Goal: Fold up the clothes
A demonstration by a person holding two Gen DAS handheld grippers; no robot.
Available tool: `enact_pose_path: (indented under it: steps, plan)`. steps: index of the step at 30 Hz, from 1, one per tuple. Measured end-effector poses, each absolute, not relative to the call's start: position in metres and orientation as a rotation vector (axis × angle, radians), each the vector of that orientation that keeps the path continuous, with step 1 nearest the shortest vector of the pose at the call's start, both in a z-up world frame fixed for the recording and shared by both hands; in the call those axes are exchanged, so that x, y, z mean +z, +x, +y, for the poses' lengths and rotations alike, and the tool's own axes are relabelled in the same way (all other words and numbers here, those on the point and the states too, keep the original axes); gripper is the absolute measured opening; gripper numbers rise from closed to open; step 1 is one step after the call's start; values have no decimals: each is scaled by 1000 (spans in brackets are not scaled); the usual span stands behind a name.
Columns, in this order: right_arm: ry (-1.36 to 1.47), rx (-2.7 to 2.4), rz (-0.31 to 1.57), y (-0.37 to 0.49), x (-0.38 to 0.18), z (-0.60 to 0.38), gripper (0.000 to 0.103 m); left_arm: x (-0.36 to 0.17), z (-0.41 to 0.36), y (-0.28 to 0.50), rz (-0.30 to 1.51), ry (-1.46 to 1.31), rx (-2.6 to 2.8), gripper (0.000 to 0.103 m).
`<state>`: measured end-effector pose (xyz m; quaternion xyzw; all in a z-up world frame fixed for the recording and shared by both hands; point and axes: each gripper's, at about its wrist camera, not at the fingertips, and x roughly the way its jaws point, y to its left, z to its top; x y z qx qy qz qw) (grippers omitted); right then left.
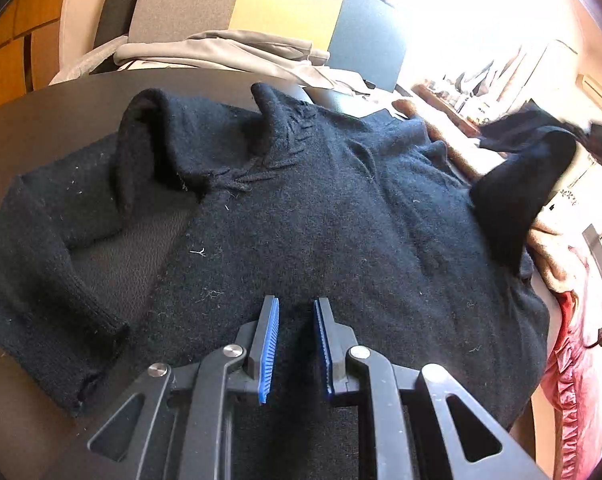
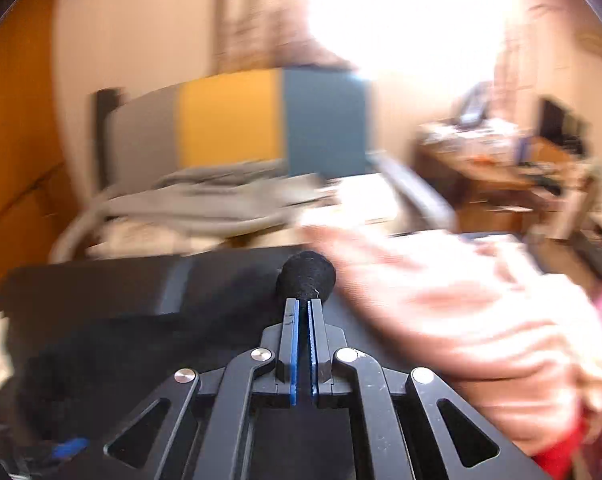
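1. Sweater (image 1: 301, 208): dark knit, spread body-flat on the black table (image 1: 61, 100), collar at the far end. Flat layout gives straight fold lines to work from.
2. Near sleeve (image 1: 41, 272) lies bent back alongside the body, cuff toward the camera, with a patch of bare table between it and the body. Could be a side already folded in or just how it landed; can't tell.
3. Far sleeve (image 1: 517, 192) is raised off the table in a peak at the right edge. Something lifts it from above; the holder is out of frame in the left view.
4. Right gripper (image 2: 303, 304): fingers pressed together on a bunched wad of dark knit (image 2: 307, 274). Likely that raised sleeve, held up so it can swing over the body. Right view is motion-blurred, so the arm is probably travelling.
5. Left gripper (image 1: 296, 312): fingers apart, nothing between them, hovering low over the hem-side body. Probably positioned to pin the cloth while the sleeve crosses.
6. Grey clothes (image 1: 221, 52) piled beyond the table, pink ones (image 1: 565, 360) to the right. Sorted or waiting: unclear.
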<state>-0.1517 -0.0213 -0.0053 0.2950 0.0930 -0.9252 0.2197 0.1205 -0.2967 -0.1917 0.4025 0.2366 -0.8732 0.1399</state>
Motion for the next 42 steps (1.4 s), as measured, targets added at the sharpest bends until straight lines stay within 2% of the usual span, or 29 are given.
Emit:
enact_pose_path:
  steps: [5, 8, 9, 10, 12, 16, 21, 25, 28, 33, 36, 38, 39, 40, 41, 42]
  plan:
    - [819, -3053, 209, -172, 10, 111, 6, -185, -300, 109, 679, 1221, -2497, 17]
    - [795, -3127, 94, -167, 13, 153, 18, -173, -302, 103, 663, 1241, -2501, 18]
    - [788, -3108, 76, -164, 11, 156, 26, -167, -303, 101, 668, 1217, -2518, 18]
    - [795, -3060, 77, -162, 8, 150, 33, -159, -305, 97, 664, 1190, -2534, 18]
    - [832, -2895, 61, -164, -4, 128, 41, -147, -309, 84, 639, 1171, -2553, 18]
    - [984, -2468, 13, -168, -50, 45, 41, -127, -318, 47, 543, 1139, -2590, 18]
    - [1157, -2106, -187, -200, -106, -46, 41, -112, -330, -13, 420, 1169, -2662, 23]
    - [1248, -2036, -301, -251, -134, -82, 41, -114, -337, -71, 293, 1256, -2713, 27]
    - [1328, -2032, -288, -292, -158, -109, 41, -119, -344, -114, 214, 1321, -2745, 27]
    - [1418, -2054, -211, -339, -195, -139, 45, -148, -350, -183, 234, 1475, -2802, 31]
    - [1358, -2073, -190, -345, -195, -146, 45, -167, -343, -214, 200, 1600, -2812, 33]
    - [1309, -2097, -44, -340, -193, -159, 43, -177, -334, -227, 143, 1650, -2816, 34]
    - [1278, -2109, 43, -336, -192, -166, 37, -177, -329, -230, 111, 1631, -2833, 33]
    - [1249, -2111, 121, -331, -190, -172, 22, -178, -324, -230, 79, 1632, -2830, 34]
    - [1226, -2103, 187, -324, -188, -177, 13, -178, -320, -230, 47, 1632, -2826, 26]
    - [1205, -2099, 239, -319, -185, -181, 11, -178, -322, -226, 94, 1609, -2819, 10]
